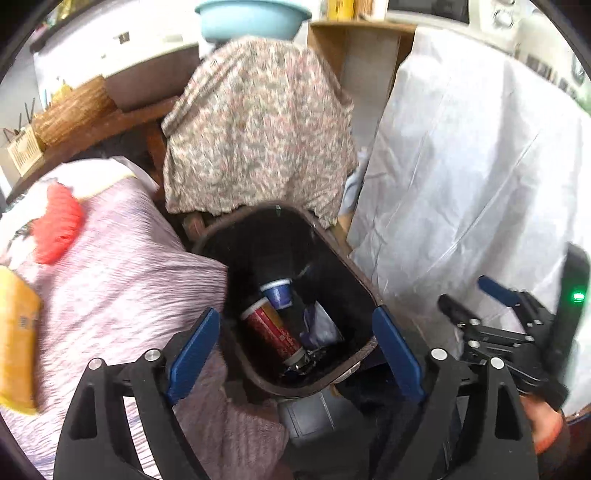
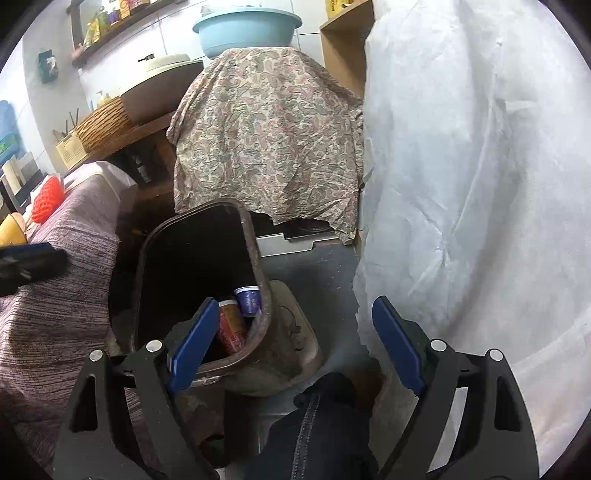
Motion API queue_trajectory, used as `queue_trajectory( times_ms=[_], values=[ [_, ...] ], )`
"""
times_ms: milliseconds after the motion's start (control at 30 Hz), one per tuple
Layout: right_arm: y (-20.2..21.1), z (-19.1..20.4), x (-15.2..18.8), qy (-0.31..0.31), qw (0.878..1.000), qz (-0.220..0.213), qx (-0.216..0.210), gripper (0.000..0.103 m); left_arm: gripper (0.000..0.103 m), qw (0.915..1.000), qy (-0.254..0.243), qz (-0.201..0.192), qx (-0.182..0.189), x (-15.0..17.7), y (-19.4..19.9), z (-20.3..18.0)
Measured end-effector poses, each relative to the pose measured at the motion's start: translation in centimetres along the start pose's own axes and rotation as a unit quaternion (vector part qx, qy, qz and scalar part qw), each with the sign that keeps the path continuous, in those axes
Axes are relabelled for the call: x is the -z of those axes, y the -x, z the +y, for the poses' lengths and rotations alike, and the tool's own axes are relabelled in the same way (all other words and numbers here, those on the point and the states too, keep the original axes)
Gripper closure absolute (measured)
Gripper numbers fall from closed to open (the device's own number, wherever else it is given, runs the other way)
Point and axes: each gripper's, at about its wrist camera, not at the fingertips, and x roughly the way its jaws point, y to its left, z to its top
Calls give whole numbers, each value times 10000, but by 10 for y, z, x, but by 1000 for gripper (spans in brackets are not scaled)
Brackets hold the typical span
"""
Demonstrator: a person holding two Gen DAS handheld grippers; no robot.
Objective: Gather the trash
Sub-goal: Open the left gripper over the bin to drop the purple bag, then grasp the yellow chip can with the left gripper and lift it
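A brown trash bin (image 1: 266,240) stands on the floor with its top uncovered. Inside lie a red can (image 1: 273,328), a blue cup (image 1: 279,293) and a pale wrapper (image 1: 321,325). My left gripper (image 1: 295,332) hangs right over the bin's mouth, open, with nothing between its blue pads. The right gripper (image 1: 472,299) is beside the bin on the right, also open. In the right wrist view the bin (image 2: 192,251) is to the left, with the can (image 2: 231,328) and cup (image 2: 249,301) showing. The right gripper (image 2: 295,321) holds nothing over the grey floor.
A paisley cloth (image 1: 258,129) drapes something behind the bin, with a light blue basin (image 1: 251,18) on top. A white sheet (image 1: 480,166) hangs on the right. A striped purple cover (image 1: 110,266) lies left. A knee in dark jeans (image 2: 321,424) is below.
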Motion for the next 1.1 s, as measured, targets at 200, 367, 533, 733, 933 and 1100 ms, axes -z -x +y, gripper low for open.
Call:
queue_trajectory(
  times_ms=[200,367,533,733,933,1100],
  values=[
    [2,26,0,268,9994,33,-195,19,16,9994,-38,-329,-134,3,43,26],
    [3,53,2,559,9976,85,-393,19,16,9986,86,-422,-300,5,78,71],
    [8,80,2,826,9947,69,-616,19,12,9976,490,-383,-316,2,106,126],
    [16,115,-6,1167,9892,-5,-892,19,12,9961,531,-55,-698,0,104,181],
    [29,149,-12,1513,9820,-132,-1121,18,12,9951,378,686,-611,-6,69,207],
    [30,166,-10,1691,9781,-100,-1210,17,13,9917,37,1100,-668,-14,43,213]
  ],
)
